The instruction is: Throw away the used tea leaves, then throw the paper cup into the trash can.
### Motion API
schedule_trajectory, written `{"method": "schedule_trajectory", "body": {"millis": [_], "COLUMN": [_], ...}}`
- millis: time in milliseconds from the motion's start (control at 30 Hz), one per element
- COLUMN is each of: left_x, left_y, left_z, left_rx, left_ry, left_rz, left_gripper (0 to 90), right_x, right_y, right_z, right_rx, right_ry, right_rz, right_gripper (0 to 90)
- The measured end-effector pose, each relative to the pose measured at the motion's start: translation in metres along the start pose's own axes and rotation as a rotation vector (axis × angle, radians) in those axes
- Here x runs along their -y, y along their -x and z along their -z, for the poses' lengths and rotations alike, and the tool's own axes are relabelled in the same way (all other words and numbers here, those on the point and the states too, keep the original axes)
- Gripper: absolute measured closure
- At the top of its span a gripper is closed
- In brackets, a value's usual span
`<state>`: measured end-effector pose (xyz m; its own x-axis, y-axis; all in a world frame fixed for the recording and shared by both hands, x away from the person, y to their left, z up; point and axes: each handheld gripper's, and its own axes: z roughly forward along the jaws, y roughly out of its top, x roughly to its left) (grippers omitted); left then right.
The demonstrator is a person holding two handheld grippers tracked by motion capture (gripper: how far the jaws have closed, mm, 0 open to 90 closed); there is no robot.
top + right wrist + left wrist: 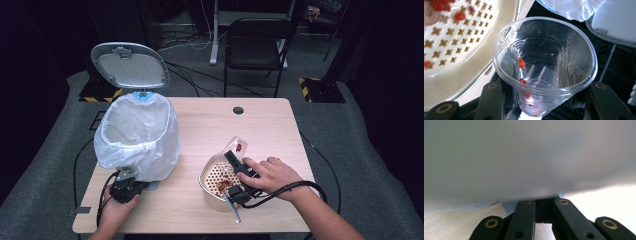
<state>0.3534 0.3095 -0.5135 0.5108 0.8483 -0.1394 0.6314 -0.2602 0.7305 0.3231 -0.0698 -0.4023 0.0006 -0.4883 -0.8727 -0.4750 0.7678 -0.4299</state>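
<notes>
Right gripper view: we saw our right gripper (534,100) clamping a clear plastic cup (544,65), red bits inside; colander (461,45) at ten o'clock. Our left gripper (127,186), closed, pressed the bagged bin's (137,132) base.

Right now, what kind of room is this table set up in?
Probably a lab or studio work area, not a kitchen: a bare wooden table stands on grey carpet, loose cables run across the floor, and a folding chair sits beside a desk frame.
</notes>
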Motion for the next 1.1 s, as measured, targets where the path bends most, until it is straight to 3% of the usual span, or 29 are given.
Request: {"method": "schedule_trajectory", "body": {"millis": [33,67,100,133,167,233,300,500,700,900,1000,1100], "left_x": [0.0,0.0,0.0,0.0,0.0,0.0,0.0,0.0,0.0,0.0,0.0,0.0], "left_y": [0.0,0.0,0.0,0.001,0.0,0.0,0.0,0.0,0.0,0.0,0.0,0.0], "left_z": [0.0,0.0,0.0,-0.002,0.0,0.0,0.0,0.0,0.0,0.0,0.0,0.0], "left_rx": [0.0,0.0,0.0,-0.003,0.006,0.001,-0.001,0.0,0.0,0.0,0.0,0.0], "left_ry": [0.0,0.0,0.0,0.014,0.004,0.0,-0.001,0.0,0.0,-0.001,-0.001,-0.001], "left_rz": [0.0,0.0,-0.001,0.011,0.0,-0.001,-0.001,0.0,-0.002,-0.001,-0.001,-0.002], "left_gripper": [90.0,90.0,90.0,90.0,90.0,90.0,90.0,90.0,90.0,90.0,90.0,90.0], "right_x": [0.001,0.003,0.004,0.007,0.008,0.01,0.011,0.022,0.039,0.061,0.069,0.076], "right_y": [0.002,0.006,0.006,0.004,0.005,0.009,0.011,0.017,0.022,0.027,0.029,0.03], "right_z": [0.001,-0.001,0.002,0.002,0.003,0.004,0.005,0.002,-0.003,-0.006,-0.008,-0.011], "right_rx": [-0.005,-0.022,-0.001,-0.025,-0.021,-0.034,-0.058,-0.092,-0.153,-0.216,-0.243,-0.295], "right_ry": [-0.003,0.035,0.017,0.026,0.026,0.046,0.045,0.077,0.107,0.178,0.21,0.24], "right_rz": [-0.043,-0.059,-0.141,-0.229,-0.271,-0.305,-0.385,-0.557,-0.806,-1.066,-1.155,-1.276], "right_gripper": [51.0,51.0,51.0,51.0,51.0,51.0,50.9,50.9,50.8,50.6,50.6,50.6]}}
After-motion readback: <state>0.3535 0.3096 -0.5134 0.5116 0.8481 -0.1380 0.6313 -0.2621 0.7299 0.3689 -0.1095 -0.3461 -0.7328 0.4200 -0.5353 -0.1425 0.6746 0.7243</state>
